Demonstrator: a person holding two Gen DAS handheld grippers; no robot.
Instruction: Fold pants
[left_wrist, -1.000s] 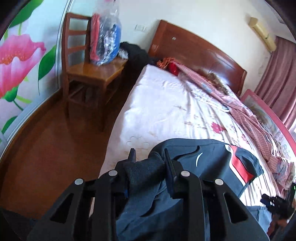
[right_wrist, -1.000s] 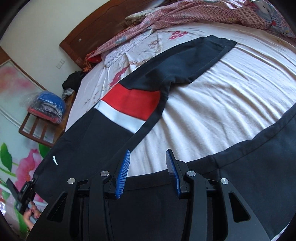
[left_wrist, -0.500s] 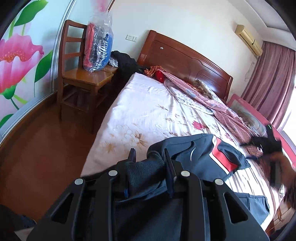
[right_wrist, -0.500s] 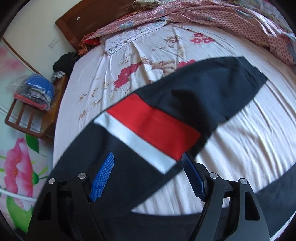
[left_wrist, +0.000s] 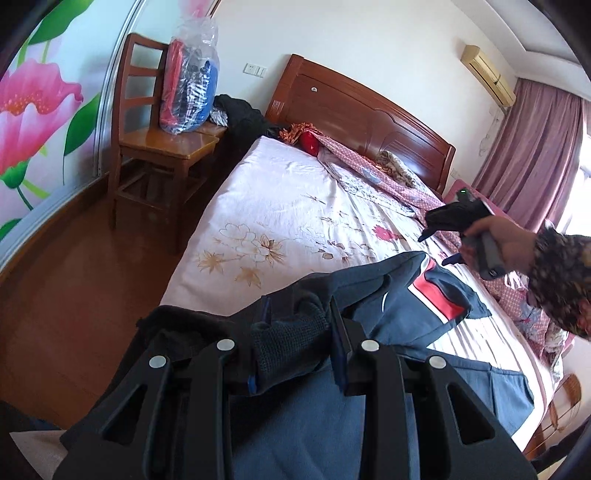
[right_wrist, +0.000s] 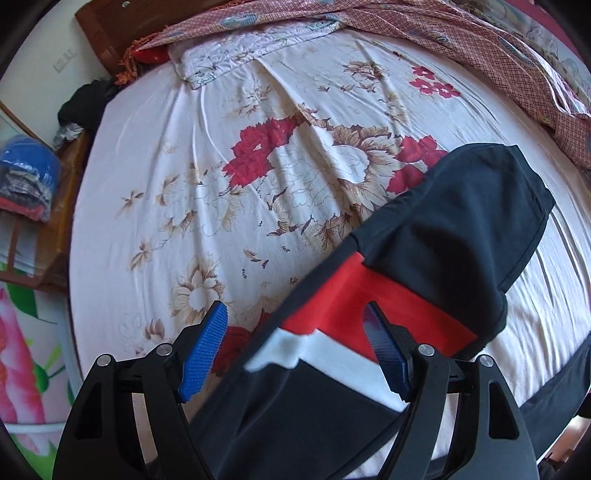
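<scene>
Left gripper (left_wrist: 299, 325) clenches the navy red-striped pants' (left_wrist: 406, 295) ribbed waistband, lifting; right gripper (right_wrist: 295, 347), released, straddles the leg at six o'clock.

Right claw (right_wrist: 295, 328): jaws wider apart than a second ago, moved from the pants' waistband edge to over the red-and-white band of the pants (right_wrist: 436, 236). Pants leg: drawn back down the bed (right_wrist: 184, 147), exposing more floral sheet. Left claw (left_wrist: 299, 325): raised, cloth lifted with it.

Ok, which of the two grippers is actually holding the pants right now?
The left gripper: its fingers are clamped on a bunched fold of the dark pants. The right gripper is spread wide open above them, gripping nothing.
</scene>
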